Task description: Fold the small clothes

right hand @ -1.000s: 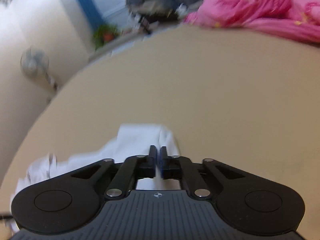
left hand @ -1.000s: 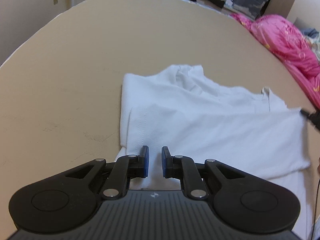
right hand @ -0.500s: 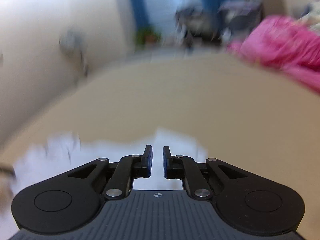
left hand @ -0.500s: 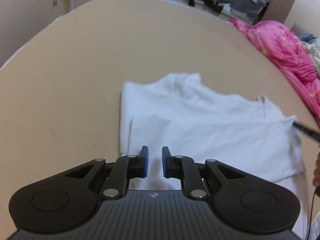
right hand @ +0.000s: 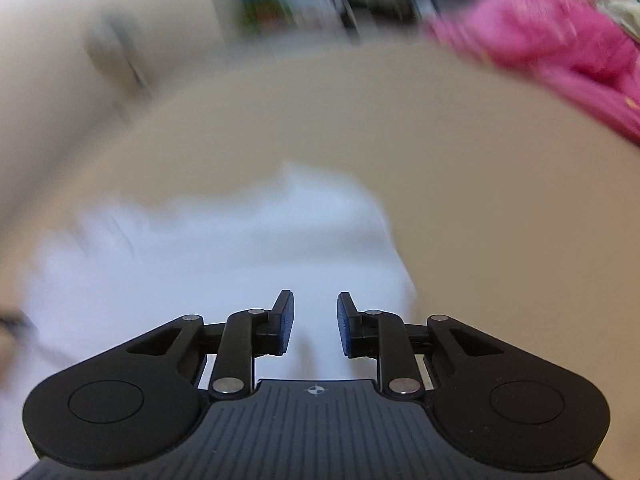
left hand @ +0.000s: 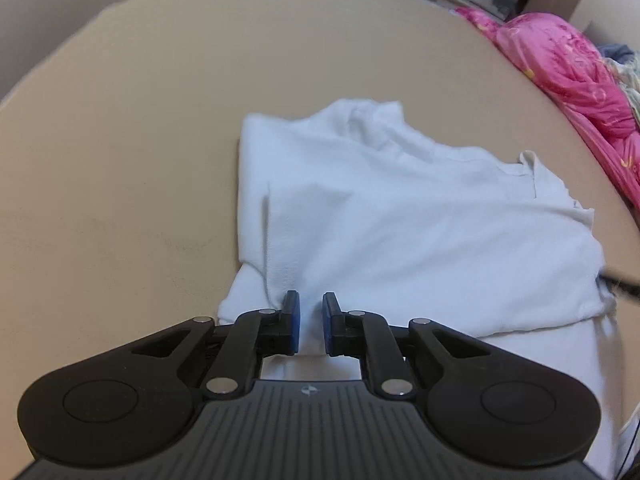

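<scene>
Your left gripper [left hand: 311, 322] hovers over the near edge of the white T-shirt [left hand: 400, 232], its 2 blue-padded fingers [left hand: 291, 322] parted by a narrow gap with only cloth showing behind them, nothing pinched between. The T-shirt lies partly folded on the tan worktop [left hand: 140, 140]: a top layer is laid across the body, its left edge forms a straight vertical crease, and a rumpled bump of fabric sits at the far side. A hem tab sticks up near the shirt's far right corner, and the right edge looks a little frayed. Your right gripper [right hand: 316, 322] is released as well, with its fingers [right hand: 285, 322] spread wider than the left ones and empty, held above the same T-shirt [right hand: 208, 256]. That view is heavily blurred, so you cannot read the shirt's folds from it, only that white cloth fills the area under and left of the fingers while bare worktop [right hand: 480, 200] stretches to the right. A pink quilt [left hand: 568, 92] lies heaped along the far right, beyond the shirt and apart from it, and it also shows as a pink smear [right hand: 560, 48] in the right wrist view.
</scene>
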